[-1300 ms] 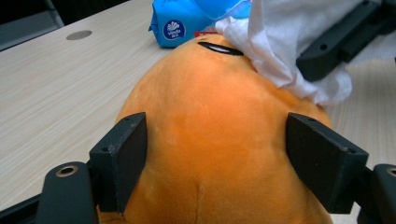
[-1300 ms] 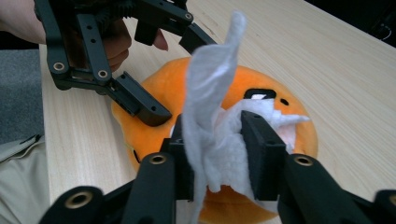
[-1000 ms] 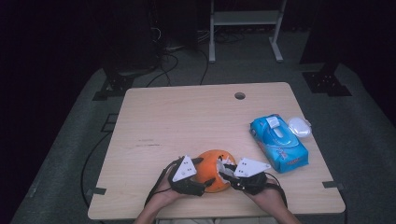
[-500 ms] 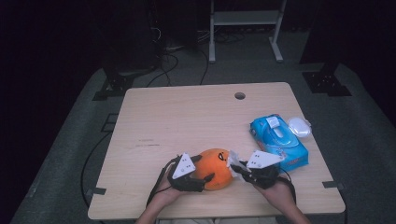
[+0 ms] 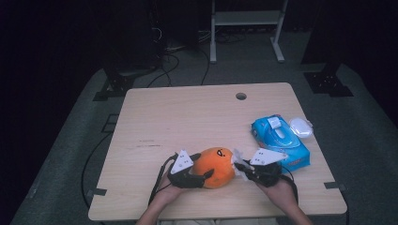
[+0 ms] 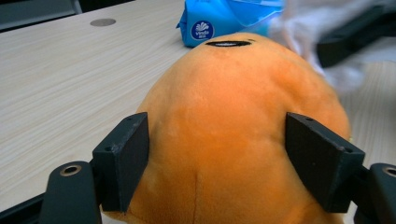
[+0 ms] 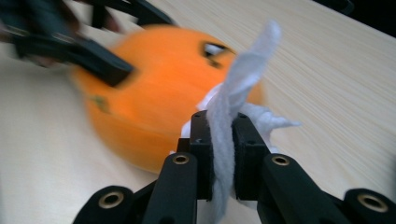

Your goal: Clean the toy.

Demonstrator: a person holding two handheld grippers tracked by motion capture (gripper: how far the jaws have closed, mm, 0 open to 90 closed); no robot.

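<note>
An orange plush toy (image 5: 217, 165) with a stitched face lies near the table's front edge. My left gripper (image 5: 204, 173) grips it from the left, and its jaws have just been closing on the toy. In the left gripper view both pads press into the orange plush (image 6: 233, 130), with my left gripper (image 6: 224, 140) around it. My right gripper (image 5: 239, 168) is shut on a white tissue (image 5: 237, 157) right beside the toy's right side. In the right gripper view the tissue (image 7: 243, 79) stands up out of my right gripper (image 7: 224, 140), in front of the plush (image 7: 149, 107).
A blue pack of wipes (image 5: 279, 138) lies right of my right hand, with a white oval lid (image 5: 301, 127) at its far side. The wooden table (image 5: 187, 117) has a cable hole (image 5: 241, 96) near its back edge. A metal stand and cables are on the floor behind.
My right gripper has moved to the right with the tissue, a little away from the plush. The left hand and the toy have stayed in place.
</note>
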